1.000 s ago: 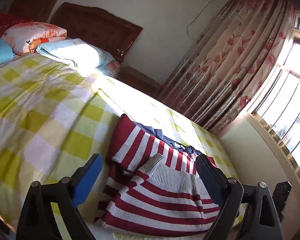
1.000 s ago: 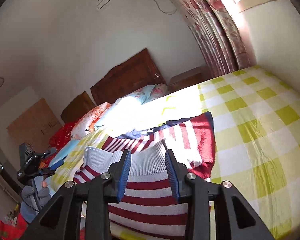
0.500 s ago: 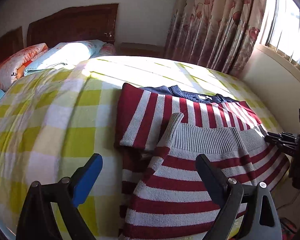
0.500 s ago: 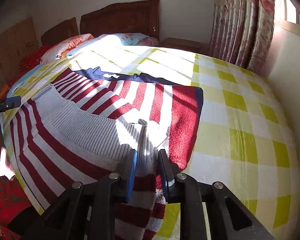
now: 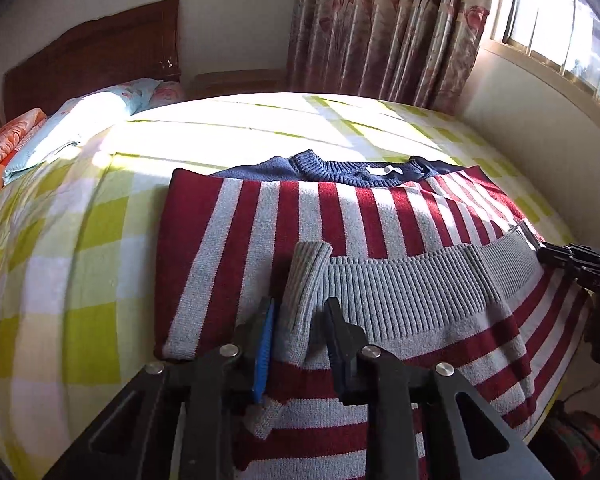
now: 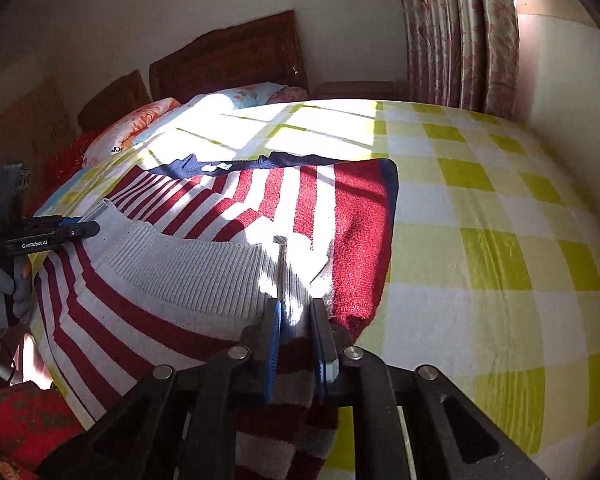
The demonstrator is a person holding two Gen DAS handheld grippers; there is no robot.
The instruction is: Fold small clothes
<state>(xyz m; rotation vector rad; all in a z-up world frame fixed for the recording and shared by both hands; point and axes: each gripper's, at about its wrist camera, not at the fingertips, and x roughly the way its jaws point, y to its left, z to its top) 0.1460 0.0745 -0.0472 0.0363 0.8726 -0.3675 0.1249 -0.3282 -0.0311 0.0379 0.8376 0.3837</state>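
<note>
A red-and-white striped sweater (image 5: 380, 220) with a navy collar lies on the bed, its grey ribbed hem folded up over the body. My left gripper (image 5: 300, 306) is at the hem's left corner, jaws narrowed with a raised fold of grey rib pressed between the pads. In the right wrist view the sweater (image 6: 220, 200) fills the middle. There my right gripper (image 6: 296, 304) holds a pinched fold of the hem's right corner, and its jaws are closing on it. Each view shows the other gripper at the opposite hem corner: the right gripper (image 5: 540, 250) and the left gripper (image 6: 94, 229).
The bed has a yellow-green checked cover (image 5: 80, 260), with pillows (image 5: 80, 120) and a dark wooden headboard (image 5: 100, 64) at the far end. A flowered curtain (image 5: 380, 32) and a window (image 5: 560, 20) stand beyond. A gloved hand (image 6: 0, 292) holds the left gripper.
Both grippers came down onto the sweater's hem. The left jaws went from wide open to narrow around the left corner fold. The right jaws drew in further on their fold.
</note>
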